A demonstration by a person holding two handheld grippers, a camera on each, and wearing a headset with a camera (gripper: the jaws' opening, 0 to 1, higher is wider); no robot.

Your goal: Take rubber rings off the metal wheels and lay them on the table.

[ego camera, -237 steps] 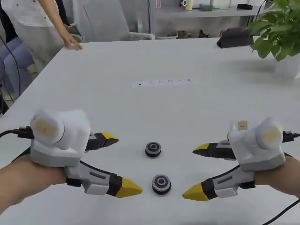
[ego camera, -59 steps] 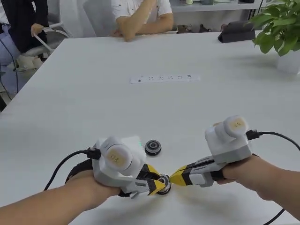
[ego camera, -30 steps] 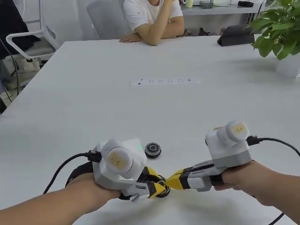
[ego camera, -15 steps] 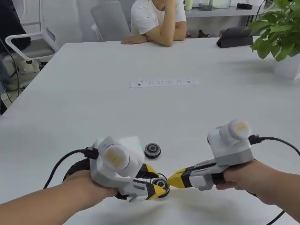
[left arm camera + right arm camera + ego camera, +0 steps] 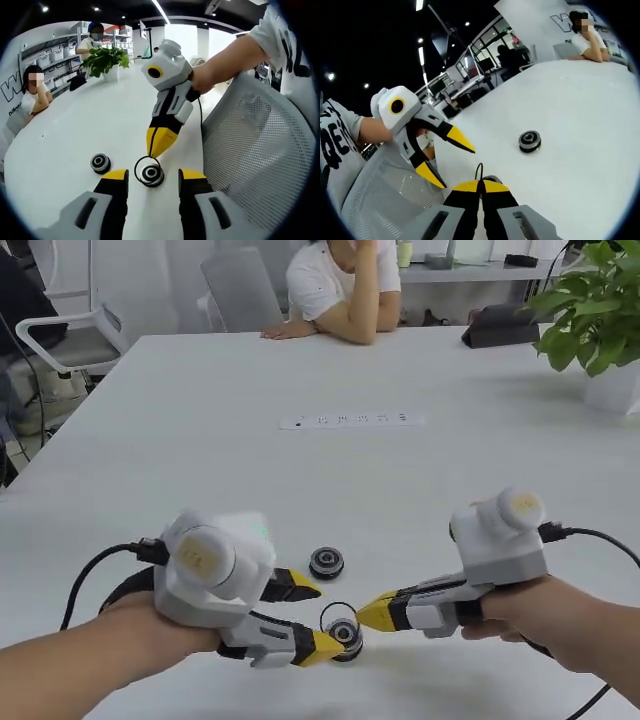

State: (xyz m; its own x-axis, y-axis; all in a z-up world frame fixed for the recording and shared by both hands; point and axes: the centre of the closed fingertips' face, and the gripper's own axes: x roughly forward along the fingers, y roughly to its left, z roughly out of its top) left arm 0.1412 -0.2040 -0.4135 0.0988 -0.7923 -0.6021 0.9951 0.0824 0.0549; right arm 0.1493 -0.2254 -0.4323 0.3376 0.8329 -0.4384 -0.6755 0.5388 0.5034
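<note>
Ring [image 5: 338, 604] in right gripper [image 5: 362, 612] (pinched), at near wheel [image 5: 346, 634]

The white table [image 5: 200, 440] carries a metal wheel [image 5: 326, 562] and, just nearer, a second wheel [image 5: 345, 634] (its rubber ring [image 5: 338, 611] stands partly lifted). Farther back lies a white power strip [image 5: 350, 420]; a potted plant [image 5: 600, 310] stands far right.

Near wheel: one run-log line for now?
right hand-held gripper: shut on rubber ring, partly off near wheel | left hand-held gripper: open astride it | far wheel: untouched
</note>
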